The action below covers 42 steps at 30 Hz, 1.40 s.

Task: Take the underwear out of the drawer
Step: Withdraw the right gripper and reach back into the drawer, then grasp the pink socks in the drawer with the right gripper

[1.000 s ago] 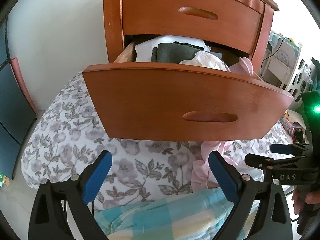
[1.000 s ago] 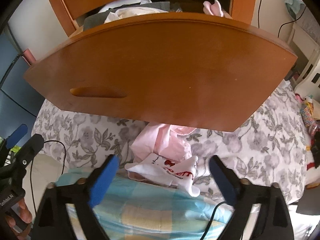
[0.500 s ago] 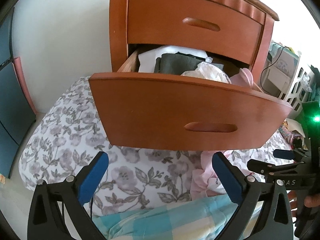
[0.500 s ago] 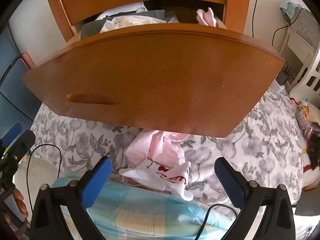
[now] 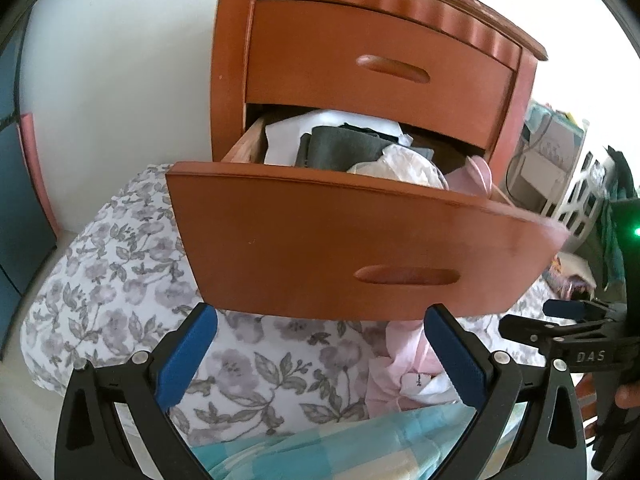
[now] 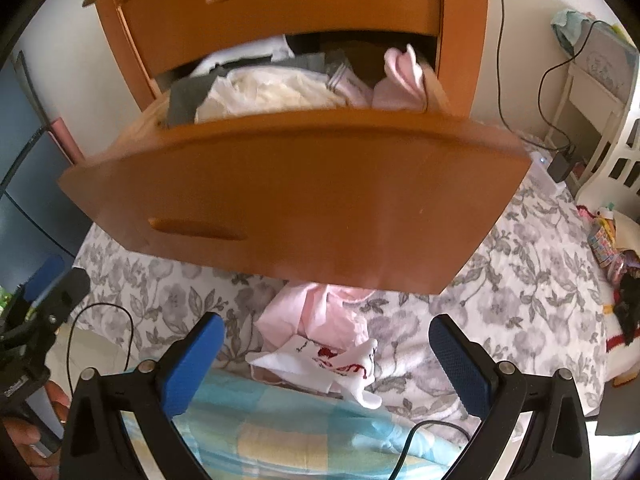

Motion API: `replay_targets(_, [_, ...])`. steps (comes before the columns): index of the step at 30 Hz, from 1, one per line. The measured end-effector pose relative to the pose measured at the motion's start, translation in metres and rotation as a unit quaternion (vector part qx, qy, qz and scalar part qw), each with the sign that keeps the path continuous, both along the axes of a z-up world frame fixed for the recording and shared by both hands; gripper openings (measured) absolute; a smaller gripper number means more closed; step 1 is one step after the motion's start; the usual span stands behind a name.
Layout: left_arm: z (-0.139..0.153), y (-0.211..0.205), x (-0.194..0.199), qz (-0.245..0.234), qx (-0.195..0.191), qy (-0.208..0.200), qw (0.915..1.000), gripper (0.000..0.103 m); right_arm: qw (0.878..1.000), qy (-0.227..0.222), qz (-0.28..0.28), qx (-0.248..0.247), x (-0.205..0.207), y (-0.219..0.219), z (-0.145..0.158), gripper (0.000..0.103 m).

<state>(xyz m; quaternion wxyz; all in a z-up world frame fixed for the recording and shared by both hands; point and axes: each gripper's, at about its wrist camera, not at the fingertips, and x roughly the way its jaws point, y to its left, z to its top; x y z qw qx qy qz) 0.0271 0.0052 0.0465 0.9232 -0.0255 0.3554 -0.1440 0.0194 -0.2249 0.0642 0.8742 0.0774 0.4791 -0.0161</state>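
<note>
The lower drawer (image 5: 320,240) (image 6: 304,196) of a wooden nightstand stands pulled out over the bed. Folded clothes fill it: a dark grey piece (image 5: 340,148), a cream crumpled piece (image 5: 400,166) (image 6: 264,94) and a pink piece (image 5: 474,178) (image 6: 400,76). On the bed below lie a pink garment (image 6: 320,316) and white underwear with a red print (image 6: 332,364). My left gripper (image 5: 320,356) is open in front of the drawer face, holding nothing. My right gripper (image 6: 326,364) is open above the underwear on the bed, also empty.
The flowered bedspread (image 5: 120,280) lies under the drawer, with a blue checked cloth (image 6: 260,432) nearest me. The closed top drawer (image 5: 380,72) sits above. A white shelf with cables (image 6: 588,80) stands to the right, and a dark cabinet (image 5: 16,200) to the left.
Both grippers have risen and drawn back a little, so more of the open drawer's contents and the top drawer show. Both stay open and empty.
</note>
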Motion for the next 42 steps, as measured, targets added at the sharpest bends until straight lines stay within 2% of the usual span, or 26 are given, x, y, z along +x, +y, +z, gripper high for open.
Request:
replay_targets(5, [0.005,0.007,0.007,0.015,-0.012,-0.009,0.9998,0.103,0.999,-0.037,0.011,-0.004,-0.002,0.001,0.027,0.103])
replay_targets(9, [0.008,0.007,0.015,0.009,-0.020,-0.003,0.9998,0.103,0.998,-0.066,0.017,-0.001,0.000,0.000,0.051,0.103])
replay_targets(14, [0.006,0.003,0.022,0.000,-0.013,0.017,0.9998,0.103,0.994,-0.102,0.024,-0.018,0.009,-0.003,0.082,0.103])
replay_targets(18, [0.004,0.002,0.023,0.004,0.003,0.013,0.9999,0.103,0.992,-0.115,0.024,-0.046,0.024,-0.008,0.096,0.103])
replay_targets(24, [0.004,0.005,0.024,0.017,0.014,-0.004,0.9997,0.103,0.992,-0.098,0.015,-0.081,0.059,-0.021,0.094,0.103])
replay_targets(29, [0.002,0.002,0.027,0.011,0.025,-0.009,0.9996,0.103,0.993,-0.088,0.003,-0.080,0.080,-0.033,0.088,0.103])
replay_targets(34, [-0.002,0.000,0.030,0.017,0.045,-0.016,0.9987,0.103,0.989,-0.079,-0.016,-0.128,0.102,-0.035,0.083,0.103])
replay_targets(38, [-0.008,-0.002,0.036,0.021,0.057,-0.002,0.9982,0.103,0.980,-0.065,-0.020,-0.185,0.120,-0.030,0.079,0.103])
replay_targets(42, [-0.014,-0.001,0.039,0.018,0.052,0.008,0.9985,0.103,0.980,-0.055,0.007,-0.192,0.138,-0.027,0.075,0.103])
